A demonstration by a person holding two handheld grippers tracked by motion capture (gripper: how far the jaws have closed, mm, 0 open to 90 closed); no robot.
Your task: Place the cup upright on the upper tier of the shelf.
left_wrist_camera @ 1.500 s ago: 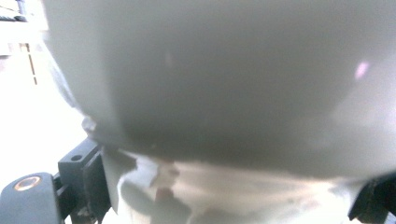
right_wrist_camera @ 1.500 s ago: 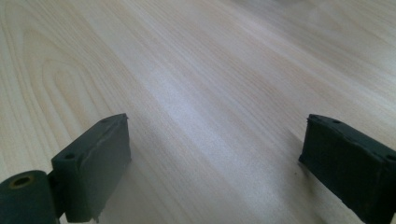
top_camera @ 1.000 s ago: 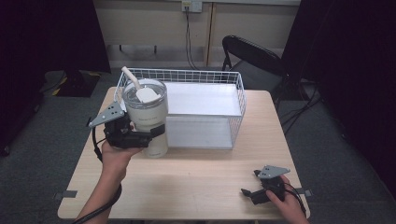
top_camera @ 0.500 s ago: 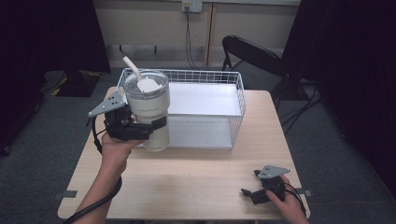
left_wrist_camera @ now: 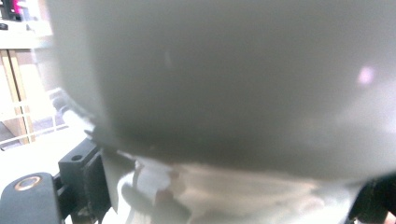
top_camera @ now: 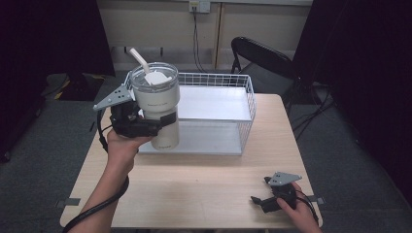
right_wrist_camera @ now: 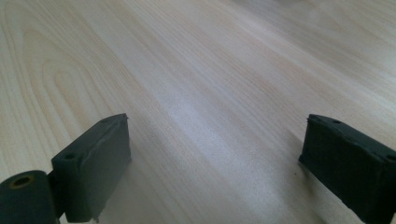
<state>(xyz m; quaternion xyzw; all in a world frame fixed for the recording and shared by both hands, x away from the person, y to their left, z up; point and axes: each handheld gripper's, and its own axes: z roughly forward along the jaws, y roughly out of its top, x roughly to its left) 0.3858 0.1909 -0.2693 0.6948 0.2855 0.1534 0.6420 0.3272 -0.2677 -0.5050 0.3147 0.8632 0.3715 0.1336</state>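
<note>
While my left gripper (top_camera: 160, 121) clamps its jaws around the middle of the white tumbler (top_camera: 156, 104), I hold it upright in the air at the near left corner of the wire basket (top_camera: 245, 104). Its straw (top_camera: 137, 59) leans left. My right gripper (top_camera: 260, 200) rests low over the wooden table (top_camera: 204, 184), jaws wide apart with nothing between them.

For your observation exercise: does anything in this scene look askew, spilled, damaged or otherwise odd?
Nothing stands out. The tumbler is upright in the left gripper, lid on, straw leaning as straws do, no spill on the table. The wire basket sits square. The right gripper rests open on the wood.
</note>
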